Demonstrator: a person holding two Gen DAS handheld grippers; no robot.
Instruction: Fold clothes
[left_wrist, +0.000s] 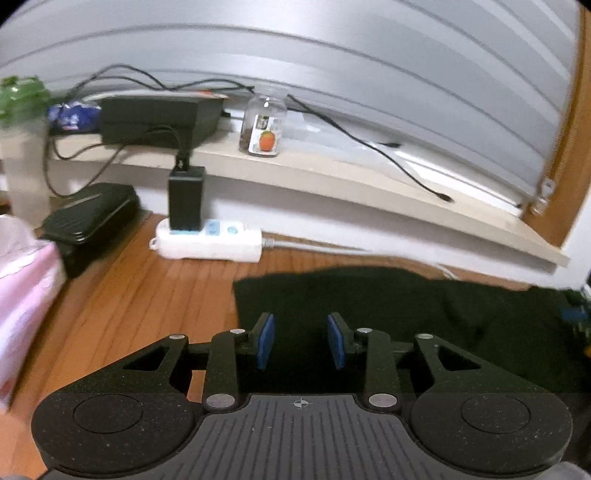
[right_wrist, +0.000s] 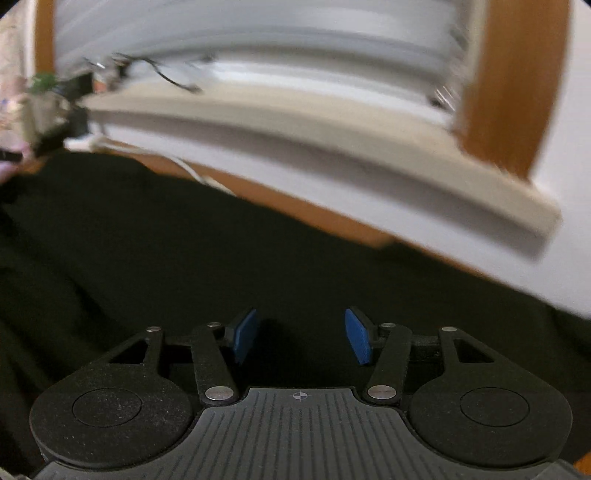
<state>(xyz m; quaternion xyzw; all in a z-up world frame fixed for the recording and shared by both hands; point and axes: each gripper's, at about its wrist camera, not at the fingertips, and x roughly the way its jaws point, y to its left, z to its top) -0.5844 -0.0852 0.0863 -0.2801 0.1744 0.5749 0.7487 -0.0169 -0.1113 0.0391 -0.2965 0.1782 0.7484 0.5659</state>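
Observation:
A black garment (left_wrist: 388, 306) lies flat on the wooden floor (left_wrist: 140, 295), its left edge straight. My left gripper (left_wrist: 301, 341) hovers over that left part, open, blue pads apart with only dark cloth seen behind them. In the blurred right wrist view the same black garment (right_wrist: 166, 251) fills the lower picture. My right gripper (right_wrist: 302, 334) is over it, open wider, nothing pinched between its blue pads.
A white power strip (left_wrist: 208, 242) with a black adapter (left_wrist: 185, 197) sits on the floor near the garment's far left corner. A low beige shelf (left_wrist: 332, 173) carries a jar (left_wrist: 264, 125), a black box (left_wrist: 159, 118) and cables. A pink item (left_wrist: 26, 280) and black case (left_wrist: 88, 218) lie left.

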